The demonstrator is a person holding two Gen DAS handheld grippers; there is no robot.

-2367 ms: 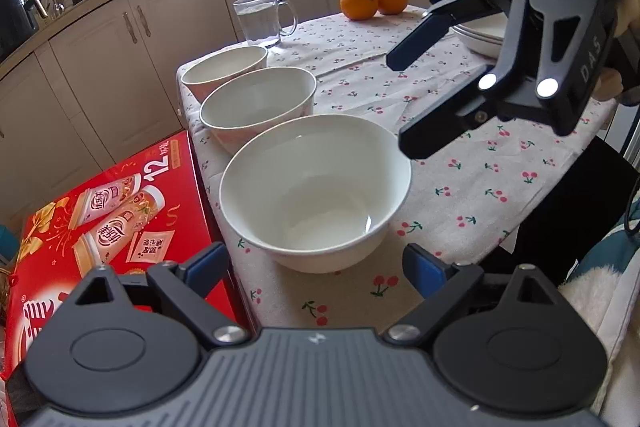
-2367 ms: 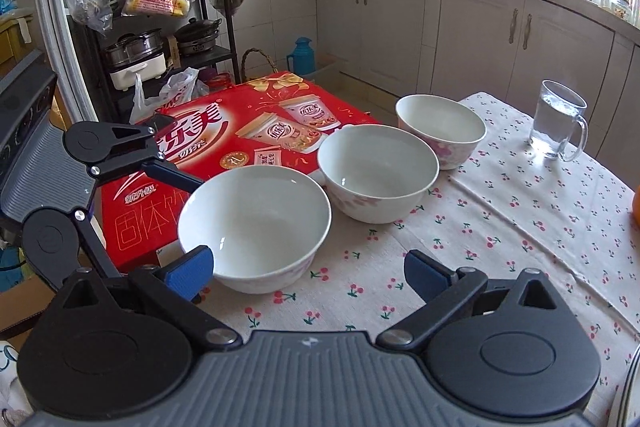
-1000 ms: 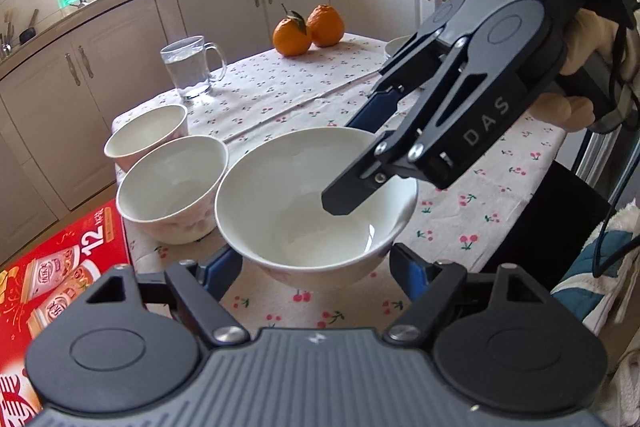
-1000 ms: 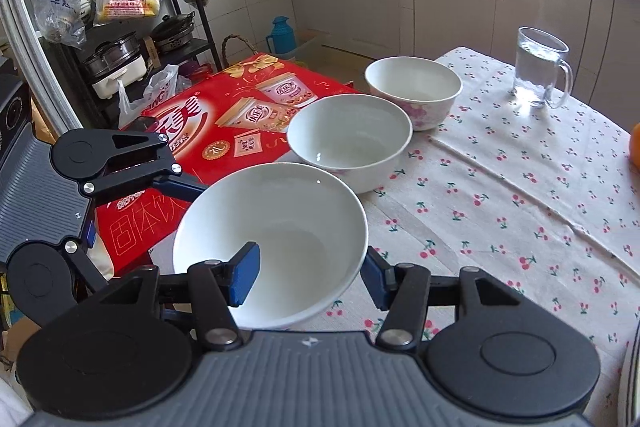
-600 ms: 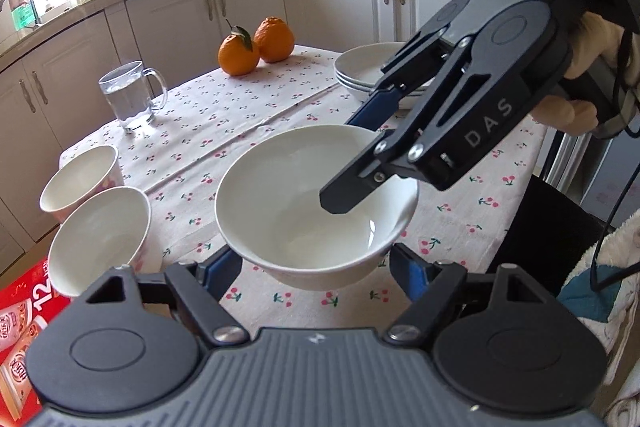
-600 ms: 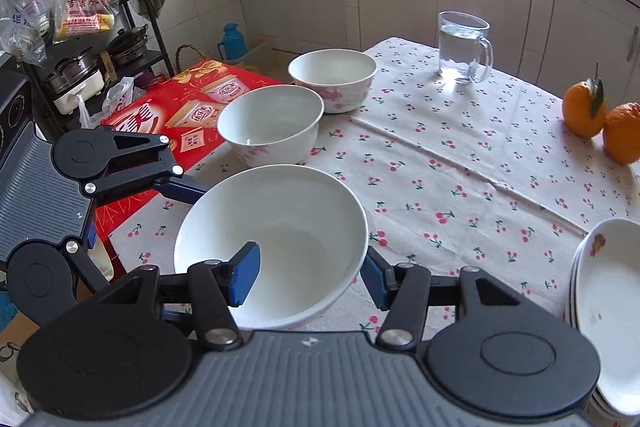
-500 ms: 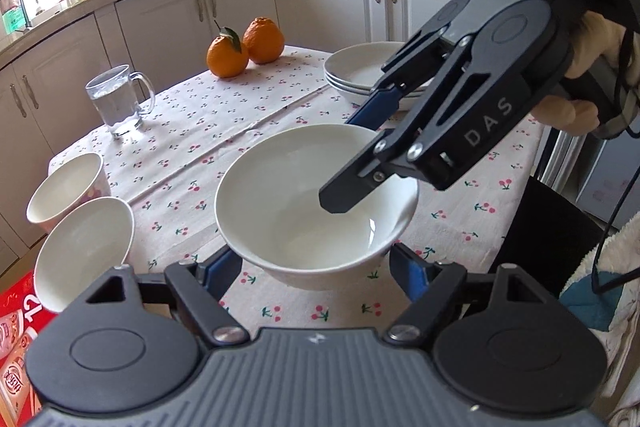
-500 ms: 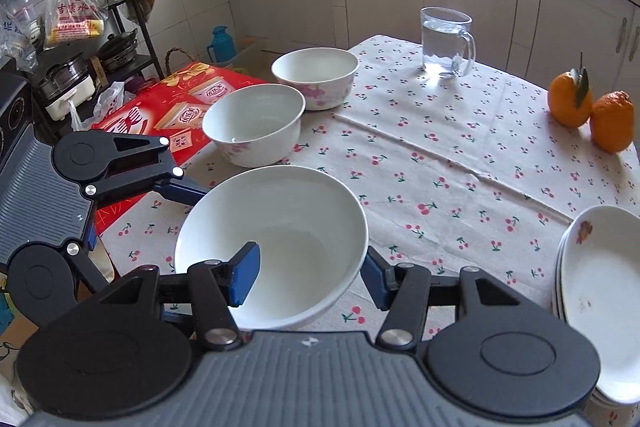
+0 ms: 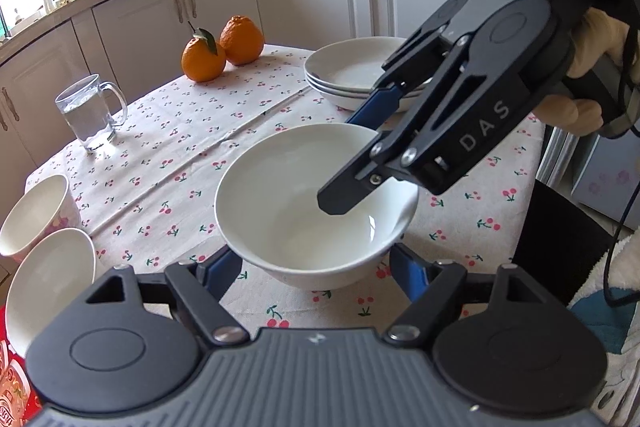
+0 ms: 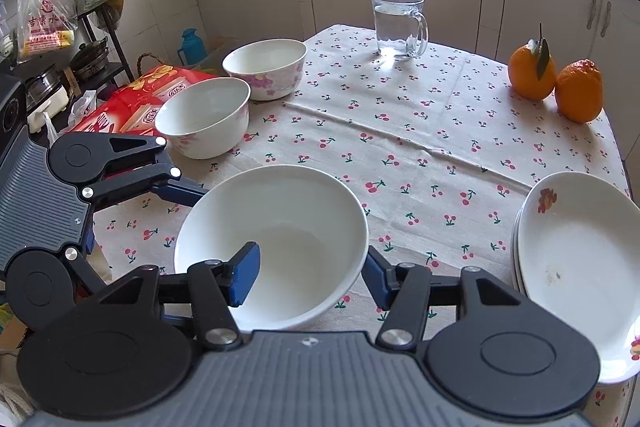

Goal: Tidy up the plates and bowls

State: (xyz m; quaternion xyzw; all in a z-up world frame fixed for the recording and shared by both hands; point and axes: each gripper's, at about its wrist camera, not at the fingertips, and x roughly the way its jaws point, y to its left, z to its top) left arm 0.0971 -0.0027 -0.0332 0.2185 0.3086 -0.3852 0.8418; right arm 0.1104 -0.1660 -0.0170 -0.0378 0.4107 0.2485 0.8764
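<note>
I hold the big white bowl (image 9: 316, 205) between both tools, lifted off the cherry-print tablecloth (image 9: 192, 131). My left gripper (image 9: 316, 269) cradles it from below, its blue pads pressed against the outside of the bowl on either side. My right gripper (image 10: 310, 273) is clamped on the rim nearest me, one blue pad inside the bowl and the other against the outer wall; in the left wrist view its dark finger reaches down into the bowl, with my hand (image 9: 580, 83) behind on the handle. A couple of seconds ago this bowl sat at the table's edge, first in a row of three, and both sets of jaws stood clear of it with the right tool hovering above. Since then I have taken hold of it and carried it away from that row: the two flower-patterned bowls (image 10: 236, 103), once right behind it, now sit well apart at the far left corner of the table, by the red carton (image 10: 132, 103). The stack of white plates (image 10: 576, 267) has come into sight on my right, close to the bowl, where half a second ago it lay farther off in the picture. The glass mug of water (image 10: 400, 25) and the two oranges (image 10: 556, 87) stand unmoved on the cloth beyond.
</note>
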